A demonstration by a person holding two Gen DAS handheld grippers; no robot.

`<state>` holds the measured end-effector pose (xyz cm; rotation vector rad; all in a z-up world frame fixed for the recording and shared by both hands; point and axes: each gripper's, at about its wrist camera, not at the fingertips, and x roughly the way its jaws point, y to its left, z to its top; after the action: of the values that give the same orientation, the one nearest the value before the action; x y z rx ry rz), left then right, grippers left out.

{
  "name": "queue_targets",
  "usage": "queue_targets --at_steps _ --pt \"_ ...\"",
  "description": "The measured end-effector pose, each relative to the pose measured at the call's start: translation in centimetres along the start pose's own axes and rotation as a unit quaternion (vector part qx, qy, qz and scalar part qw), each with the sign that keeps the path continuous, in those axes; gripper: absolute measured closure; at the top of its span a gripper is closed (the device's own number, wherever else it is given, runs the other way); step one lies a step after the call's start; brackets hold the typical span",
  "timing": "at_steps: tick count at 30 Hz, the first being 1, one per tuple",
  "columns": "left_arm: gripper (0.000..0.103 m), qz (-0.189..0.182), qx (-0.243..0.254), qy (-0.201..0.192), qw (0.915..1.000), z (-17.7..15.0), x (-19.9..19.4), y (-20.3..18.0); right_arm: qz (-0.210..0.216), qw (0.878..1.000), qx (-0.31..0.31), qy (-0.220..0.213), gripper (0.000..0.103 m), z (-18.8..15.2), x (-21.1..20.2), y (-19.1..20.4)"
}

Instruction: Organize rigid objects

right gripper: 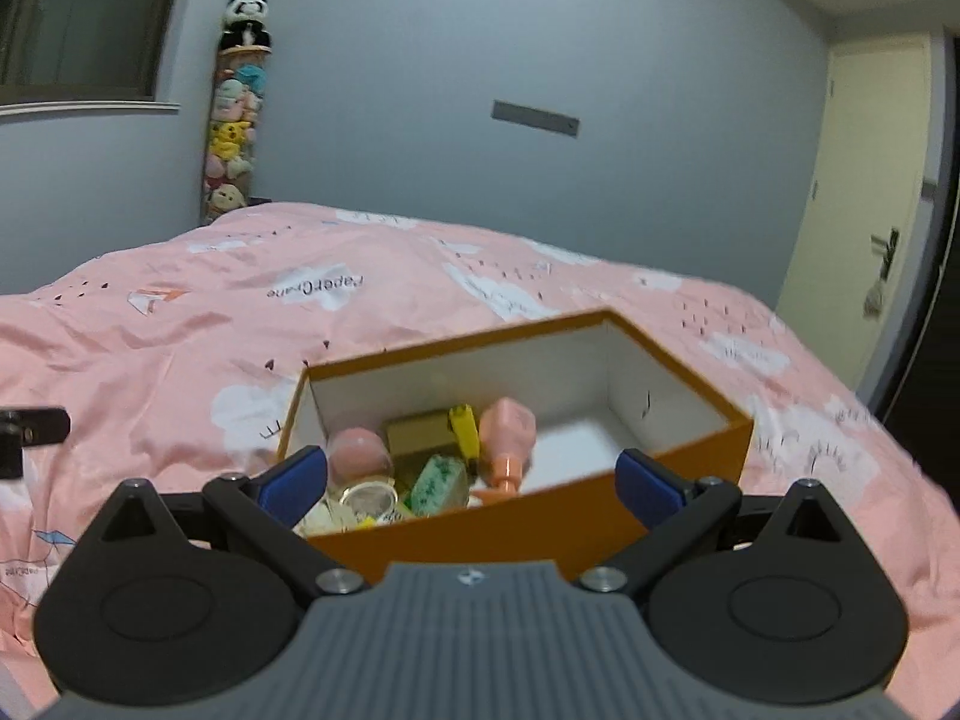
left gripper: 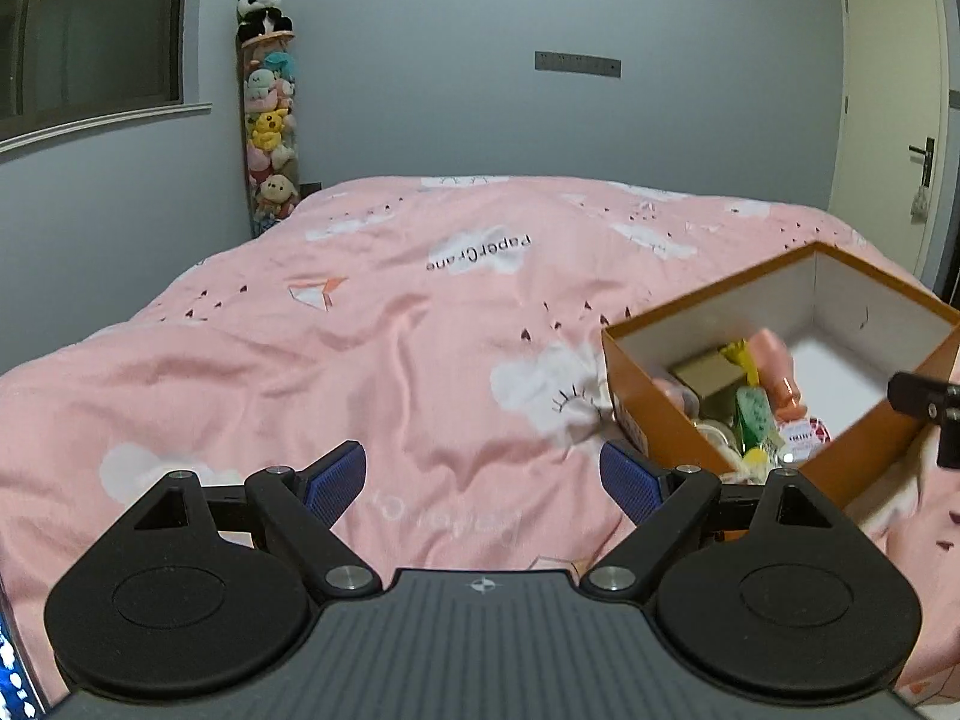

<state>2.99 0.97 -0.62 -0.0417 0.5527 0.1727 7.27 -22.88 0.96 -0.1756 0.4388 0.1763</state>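
An open orange box (right gripper: 696, 456) with white inner walls sits on the pink bed; it also shows in the left wrist view (left gripper: 870, 444) at the right. Inside it lie several small items: a pink bottle (right gripper: 510, 438), a pink round jar (right gripper: 359, 450), a gold box (right gripper: 420, 435), a yellow piece (right gripper: 465, 429) and a green packet (right gripper: 437, 483). My right gripper (right gripper: 471, 483) is open and empty, just in front of and above the box's near wall. My left gripper (left gripper: 483, 477) is open and empty over bare bedding, left of the box.
The pink duvet (left gripper: 360, 330) covers the whole bed. A tall clear tube of plush toys (left gripper: 270, 138) with a panda on top stands against the back wall. A white door (left gripper: 888, 120) is at the right. A window (left gripper: 90, 30) is at the left.
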Motion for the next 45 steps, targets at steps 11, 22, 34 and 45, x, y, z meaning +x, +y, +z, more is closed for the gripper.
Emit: queue_targets --at_steps 11,22,34,45 --pt "0.000 -0.008 0.019 0.056 0.9982 -1.4 1.4 -1.3 0.013 0.999 0.016 0.031 0.003 -1.6 1.1 0.2" --pt "0.000 -0.007 0.025 0.076 0.9968 -1.7 1.7 -1.5 0.018 0.997 0.030 0.075 0.003 -2.3 2.3 0.0" --pt "0.000 -0.006 0.026 0.077 0.9966 -1.8 1.7 -1.6 0.021 0.996 0.023 0.079 0.003 -2.3 2.5 0.2" --pt "0.000 -0.006 0.026 0.078 0.9966 -1.8 1.7 -1.6 0.020 0.997 0.015 0.078 0.003 -2.2 2.5 0.4"
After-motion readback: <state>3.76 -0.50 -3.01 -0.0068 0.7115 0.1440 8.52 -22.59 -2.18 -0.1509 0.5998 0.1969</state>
